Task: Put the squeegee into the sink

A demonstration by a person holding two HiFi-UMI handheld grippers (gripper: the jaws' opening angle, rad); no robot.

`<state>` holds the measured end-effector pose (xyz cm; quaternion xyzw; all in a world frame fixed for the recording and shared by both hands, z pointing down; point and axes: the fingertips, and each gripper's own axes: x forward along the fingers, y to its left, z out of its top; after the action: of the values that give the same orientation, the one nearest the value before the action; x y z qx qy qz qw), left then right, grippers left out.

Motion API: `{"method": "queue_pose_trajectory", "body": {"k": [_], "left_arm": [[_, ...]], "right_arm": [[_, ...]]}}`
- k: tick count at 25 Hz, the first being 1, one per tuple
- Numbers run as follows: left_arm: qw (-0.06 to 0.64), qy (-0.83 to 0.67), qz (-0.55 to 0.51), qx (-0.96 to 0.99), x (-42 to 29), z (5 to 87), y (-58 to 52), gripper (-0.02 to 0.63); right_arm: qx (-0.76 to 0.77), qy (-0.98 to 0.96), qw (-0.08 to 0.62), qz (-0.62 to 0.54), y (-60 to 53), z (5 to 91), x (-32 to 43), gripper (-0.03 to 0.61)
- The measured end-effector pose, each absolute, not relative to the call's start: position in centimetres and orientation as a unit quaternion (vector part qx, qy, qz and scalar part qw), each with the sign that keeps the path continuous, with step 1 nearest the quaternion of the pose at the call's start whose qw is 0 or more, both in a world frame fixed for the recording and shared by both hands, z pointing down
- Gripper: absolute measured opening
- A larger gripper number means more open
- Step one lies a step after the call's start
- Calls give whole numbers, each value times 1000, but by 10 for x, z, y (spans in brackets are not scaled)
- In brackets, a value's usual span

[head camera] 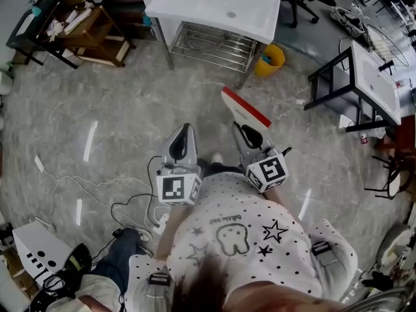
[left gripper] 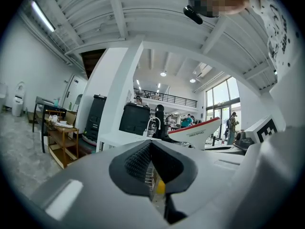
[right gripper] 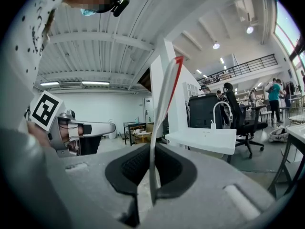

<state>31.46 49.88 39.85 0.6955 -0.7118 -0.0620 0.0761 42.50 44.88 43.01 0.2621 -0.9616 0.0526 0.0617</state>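
While side by side, right tool (right gripper: 151, 162) clamped on the squeegee (right gripper: 164, 94), left tool (left gripper: 151, 159) closed together, empty.

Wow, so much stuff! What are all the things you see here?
white squeegee with a red edge: one, white and red, clamped in the right gripper
white sink on a metal rack stand: one, white, top centre
yellow bucket: one, yellow, beside the sink stand
wooden shelf cart: one, brown, top left
black-legged white table: one, right side
cables: several, black and white, floor at left
left gripper: one, grey, shut, empty
right gripper: one, grey, holding the squeegee
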Motion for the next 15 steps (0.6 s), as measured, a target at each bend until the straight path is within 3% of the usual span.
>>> {"method": "queue_pose_trajectory", "body": {"k": [15], "left_arm": [[95,-713,-74,691,276,409,471,-5]], "right_arm": [[286,-953,76,64,417,441,399,18]]}}
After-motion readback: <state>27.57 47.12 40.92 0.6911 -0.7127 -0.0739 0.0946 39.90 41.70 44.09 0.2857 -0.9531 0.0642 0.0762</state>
